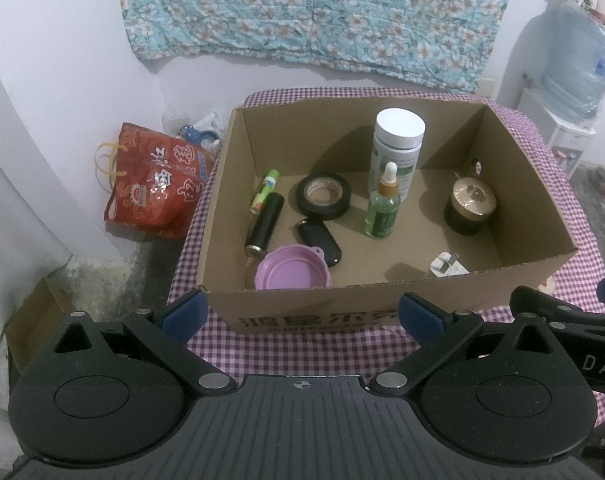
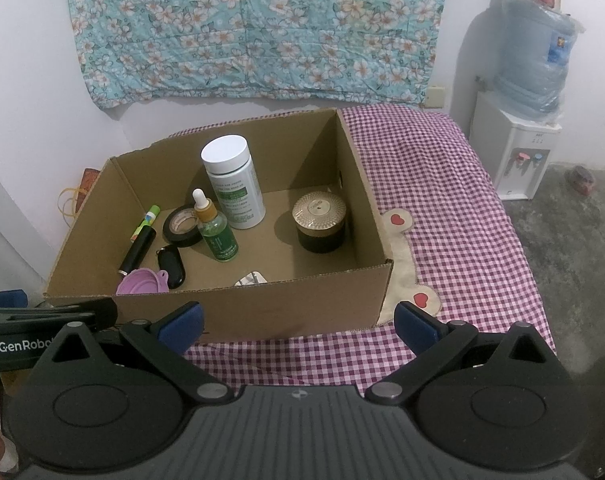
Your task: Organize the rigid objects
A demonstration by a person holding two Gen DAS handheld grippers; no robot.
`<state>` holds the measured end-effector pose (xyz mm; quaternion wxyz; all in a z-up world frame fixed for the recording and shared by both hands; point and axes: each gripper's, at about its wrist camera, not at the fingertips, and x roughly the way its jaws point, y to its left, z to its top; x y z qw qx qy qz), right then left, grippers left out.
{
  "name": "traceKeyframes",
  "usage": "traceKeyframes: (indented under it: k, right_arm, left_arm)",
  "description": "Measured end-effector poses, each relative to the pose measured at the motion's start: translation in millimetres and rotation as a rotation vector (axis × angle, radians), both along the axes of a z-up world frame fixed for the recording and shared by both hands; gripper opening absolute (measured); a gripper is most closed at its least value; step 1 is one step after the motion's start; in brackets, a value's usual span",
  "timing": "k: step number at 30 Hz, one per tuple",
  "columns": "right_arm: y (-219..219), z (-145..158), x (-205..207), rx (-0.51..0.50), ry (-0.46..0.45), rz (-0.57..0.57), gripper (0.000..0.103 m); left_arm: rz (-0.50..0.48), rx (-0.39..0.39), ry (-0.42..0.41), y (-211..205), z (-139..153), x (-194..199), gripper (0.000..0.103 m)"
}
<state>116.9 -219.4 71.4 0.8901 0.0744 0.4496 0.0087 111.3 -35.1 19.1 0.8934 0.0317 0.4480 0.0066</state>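
We see both tongs, left [image 1: 302, 312] and right [image 2: 298, 320], open and empty, just before the box [image 1: 314, 316] on the table [image 2: 442, 184]

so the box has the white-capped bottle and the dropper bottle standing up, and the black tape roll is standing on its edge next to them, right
Not quite. The black tape roll lies flat on the floor of the cardboard box, its hole facing up, as the left wrist view shows. The rest holds: the white-capped bottle and the dropper bottle both stand upright beside it.
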Motion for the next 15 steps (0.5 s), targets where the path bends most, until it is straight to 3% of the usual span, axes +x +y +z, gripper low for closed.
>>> traceKeyframes:
  k: [15]
  right_arm:
    - [-0.7,0.6,-0.4,0.001,-0.001,0.0,0.103]
  left_arm:
    - [0.001,0.004,-0.002,0.4,1.1,-0.1,0.102]
